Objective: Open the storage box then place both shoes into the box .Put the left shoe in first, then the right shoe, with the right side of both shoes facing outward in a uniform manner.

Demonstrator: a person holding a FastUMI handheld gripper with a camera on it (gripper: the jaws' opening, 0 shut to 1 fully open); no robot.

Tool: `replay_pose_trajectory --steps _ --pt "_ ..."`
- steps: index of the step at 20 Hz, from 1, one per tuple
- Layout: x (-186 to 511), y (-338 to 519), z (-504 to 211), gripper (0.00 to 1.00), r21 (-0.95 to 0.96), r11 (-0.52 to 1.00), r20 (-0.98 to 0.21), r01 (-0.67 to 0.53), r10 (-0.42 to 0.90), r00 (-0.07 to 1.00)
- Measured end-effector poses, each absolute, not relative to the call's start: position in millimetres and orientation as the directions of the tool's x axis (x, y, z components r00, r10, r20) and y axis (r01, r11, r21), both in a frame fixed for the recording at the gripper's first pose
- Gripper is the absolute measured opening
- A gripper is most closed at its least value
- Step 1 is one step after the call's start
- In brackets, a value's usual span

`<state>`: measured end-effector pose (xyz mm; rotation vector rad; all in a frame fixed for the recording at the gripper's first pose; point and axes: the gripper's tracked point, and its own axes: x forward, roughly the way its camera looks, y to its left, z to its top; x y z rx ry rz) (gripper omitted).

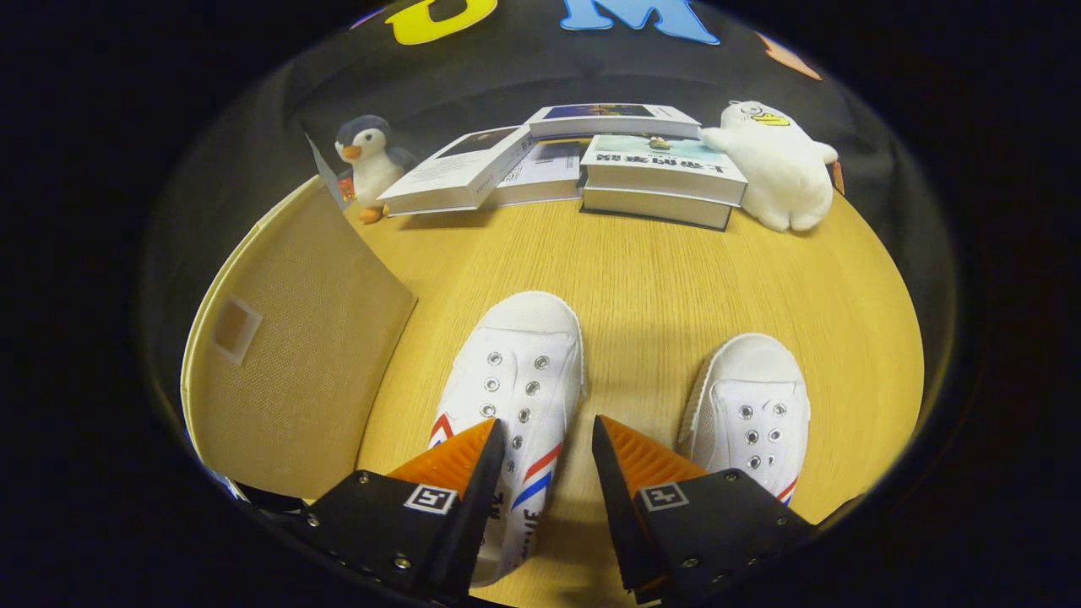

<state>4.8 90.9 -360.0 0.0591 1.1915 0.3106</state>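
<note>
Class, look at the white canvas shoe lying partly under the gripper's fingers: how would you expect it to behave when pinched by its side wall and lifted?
The white canvas shoe looks soft-walled, so its upper would probably fold inward under the open gripper. Its rubber toe cap seems stiffer, likely holding shape. Grabbed at one side, it may tilt toe-down; it looks light for its size.
</note>
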Motion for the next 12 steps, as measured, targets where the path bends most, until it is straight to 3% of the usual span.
replay_pose_trajectory --steps 3,5,6,7,8,12 --pt "3 90 -363 0.64 0.256 0.949 -0.908 -0.183 0.301 0.291" --pt "0 93 -354 0.64 0.339 0.935 -0.900 -0.106 0.355 0.251" --pt "1 97 -368 0.39 0.346 0.936 -0.906 -0.064 0.351 0.236" --pt "3 87 -359 0.38 0.361 0.933 -0.903 -0.013 0.353 0.245" --pt "-1 89 -361 0.15 0.368 0.930 -0.906 0.028 0.351 0.235" --pt "-1 98 -338 0.15 0.410 0.911 -0.887 0.048 0.386 0.253"
